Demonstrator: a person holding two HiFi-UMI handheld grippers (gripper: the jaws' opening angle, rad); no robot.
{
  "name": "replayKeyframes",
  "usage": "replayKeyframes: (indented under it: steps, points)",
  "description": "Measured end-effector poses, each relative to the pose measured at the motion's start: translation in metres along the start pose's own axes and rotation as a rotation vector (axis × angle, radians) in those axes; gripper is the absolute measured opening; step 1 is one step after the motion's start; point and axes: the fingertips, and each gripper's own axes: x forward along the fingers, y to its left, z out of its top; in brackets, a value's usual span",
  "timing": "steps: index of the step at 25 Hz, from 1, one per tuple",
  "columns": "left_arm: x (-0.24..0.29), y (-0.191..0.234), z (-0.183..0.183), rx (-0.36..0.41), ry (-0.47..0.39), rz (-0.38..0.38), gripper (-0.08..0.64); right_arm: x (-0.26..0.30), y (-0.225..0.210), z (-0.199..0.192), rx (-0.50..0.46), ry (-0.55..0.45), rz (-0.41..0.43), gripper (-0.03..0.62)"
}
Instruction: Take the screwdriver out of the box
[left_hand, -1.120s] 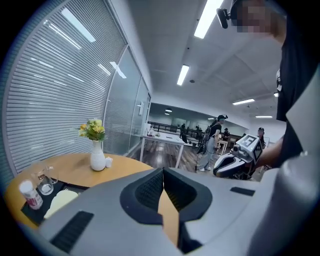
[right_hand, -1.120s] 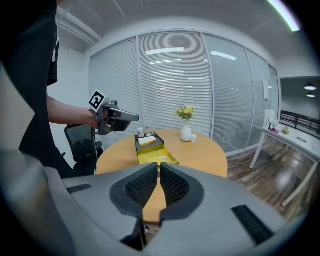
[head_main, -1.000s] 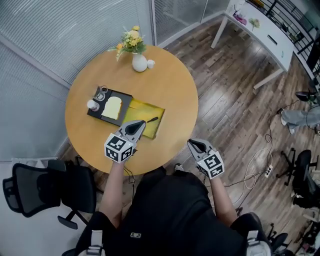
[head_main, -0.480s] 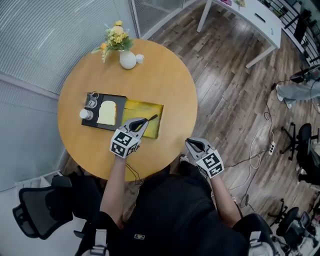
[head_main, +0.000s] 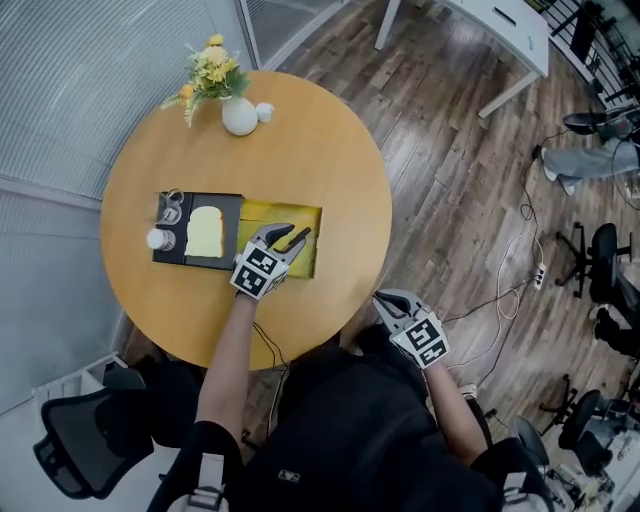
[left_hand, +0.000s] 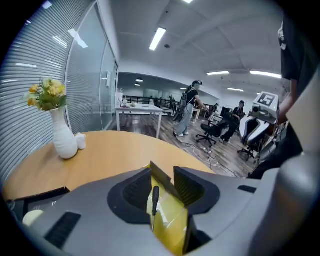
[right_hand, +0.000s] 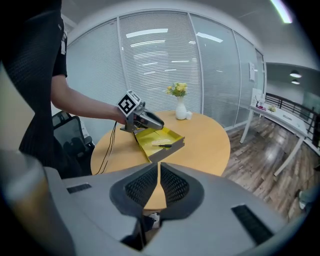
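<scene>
The left gripper (head_main: 289, 237) hangs tilted downward over the shallow, open yellow box (head_main: 262, 212). Its jaws have just been opening and now stand wide apart. In the left gripper view we see the slim black-handled screwdriver (left_hand: 155, 197) in the gap between them, lying on the box floor. It sits nearer the left-hand pad in that view, and neither pad presses on it. From the head view we place the tool at the box's right-hand end, directly beneath the jaw tips.

The right gripper (right_hand: 158, 172) is closed to a thin slit with nothing between its jaws. It sits near the rim of the table, well apart from the box.

The box rests on a round, light-wood table (head_main: 330, 140). Just beside the box on its left lies a black rectangular tray (head_main: 229, 252), which carries a pale slice of toast (head_main: 203, 232). A white vase of yellow flowers (head_main: 238, 115) stands at the far edge. Around the table we note dark wood-plank flooring (head_main: 450, 150), a glass wall with slatted blinds (head_main: 60, 80), a white desk (head_main: 500, 20) and a black office chair (head_main: 75, 455).
</scene>
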Motion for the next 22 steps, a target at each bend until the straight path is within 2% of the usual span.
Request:
replayKeyframes:
  steps: [6,11,15,22]
  points:
    - [0.031,-0.001,-0.022,0.048,0.092,-0.050,0.192,-0.006,-0.003,-0.012,0.021,0.026,-0.026,0.014]
    - [0.050,0.002,-0.032,0.145,0.185,-0.045,0.195,-0.007,-0.005,-0.016,0.039,0.033,-0.038,0.014]
    - [0.057,0.001,-0.033,0.222,0.224,-0.033,0.194,-0.007,-0.007,-0.019,0.040,0.041,-0.042,0.014]
    - [0.073,0.006,-0.053,0.206,0.295,-0.047,0.185,-0.006,-0.006,-0.028,0.044,0.072,-0.037,0.014]
